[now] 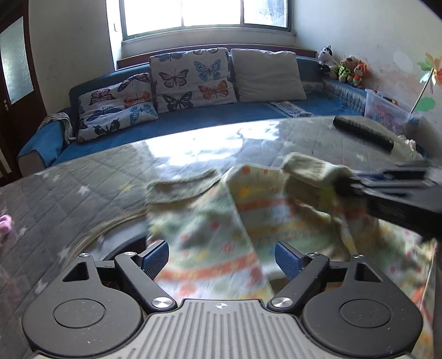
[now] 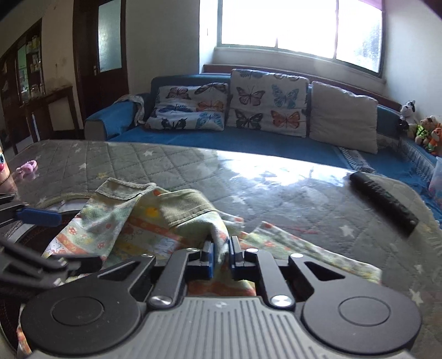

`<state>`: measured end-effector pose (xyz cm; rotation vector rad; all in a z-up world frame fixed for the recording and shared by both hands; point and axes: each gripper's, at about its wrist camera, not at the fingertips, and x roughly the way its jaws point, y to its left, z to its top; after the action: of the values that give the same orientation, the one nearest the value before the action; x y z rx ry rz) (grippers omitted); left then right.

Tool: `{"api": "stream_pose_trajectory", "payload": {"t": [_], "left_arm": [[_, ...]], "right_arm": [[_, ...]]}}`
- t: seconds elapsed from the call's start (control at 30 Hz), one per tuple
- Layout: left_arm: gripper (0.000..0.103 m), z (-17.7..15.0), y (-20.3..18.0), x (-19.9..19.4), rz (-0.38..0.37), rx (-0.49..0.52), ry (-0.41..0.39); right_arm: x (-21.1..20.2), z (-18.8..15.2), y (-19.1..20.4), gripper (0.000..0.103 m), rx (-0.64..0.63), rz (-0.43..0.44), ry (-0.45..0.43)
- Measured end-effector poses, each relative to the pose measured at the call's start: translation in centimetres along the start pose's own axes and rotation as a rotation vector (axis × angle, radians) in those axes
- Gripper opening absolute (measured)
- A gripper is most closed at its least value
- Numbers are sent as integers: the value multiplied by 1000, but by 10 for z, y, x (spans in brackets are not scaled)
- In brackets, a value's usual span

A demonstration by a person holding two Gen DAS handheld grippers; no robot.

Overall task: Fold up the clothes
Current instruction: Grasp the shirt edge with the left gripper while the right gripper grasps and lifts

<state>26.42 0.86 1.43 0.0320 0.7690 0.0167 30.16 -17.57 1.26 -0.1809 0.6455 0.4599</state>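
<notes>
We see a blown-out window backlighting the room, glare on the glossy counter, motion-blurred garment, fisheye-bent edges.

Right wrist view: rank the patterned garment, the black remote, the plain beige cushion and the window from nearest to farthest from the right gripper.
1. Patterned garment: pinched between the fingers of the right gripper.
2. Black remote: right side, lying on the quilted table cover.
3. Plain beige cushion: on the blue sofa beyond the table.
4. Window: behind the sofa, farthest.
</notes>
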Motion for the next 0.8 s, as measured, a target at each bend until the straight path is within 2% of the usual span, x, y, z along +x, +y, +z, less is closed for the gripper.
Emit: {"api": "stream_pose_trajectory", "payload": {"t": [0.1,0.17,0.2,0.27,0.3,0.37,0.53,0.8], "left_arm": [[75,7,-5,14,16,3,10],[57,8,-4,25,26,-1,35],[52,8,-3,30,31,-4,51],[30,5,0,36,35,-8,73],[25,3,2,36,34,-6,68],[8,0,6,29,33,-15,55],[2,-5,22,2,60,-60,13],[1,-31,66,-67,155,-155,-75]], "right_arm": [[-22,-2,-13,9,21,-27,-27],[-39,-5,-23,9,39,-43,-45],[-50,-7,-28,9,49,-55,-57],[-69,-12,-39,9,69,-78,-76],[-78,-15,-44,9,80,-90,-85],[-102,-24,-59,9,114,-128,-107],[-140,-51,-87,9,209,-218,-124],[-187,-110,-115,9,354,-325,-104]]}}
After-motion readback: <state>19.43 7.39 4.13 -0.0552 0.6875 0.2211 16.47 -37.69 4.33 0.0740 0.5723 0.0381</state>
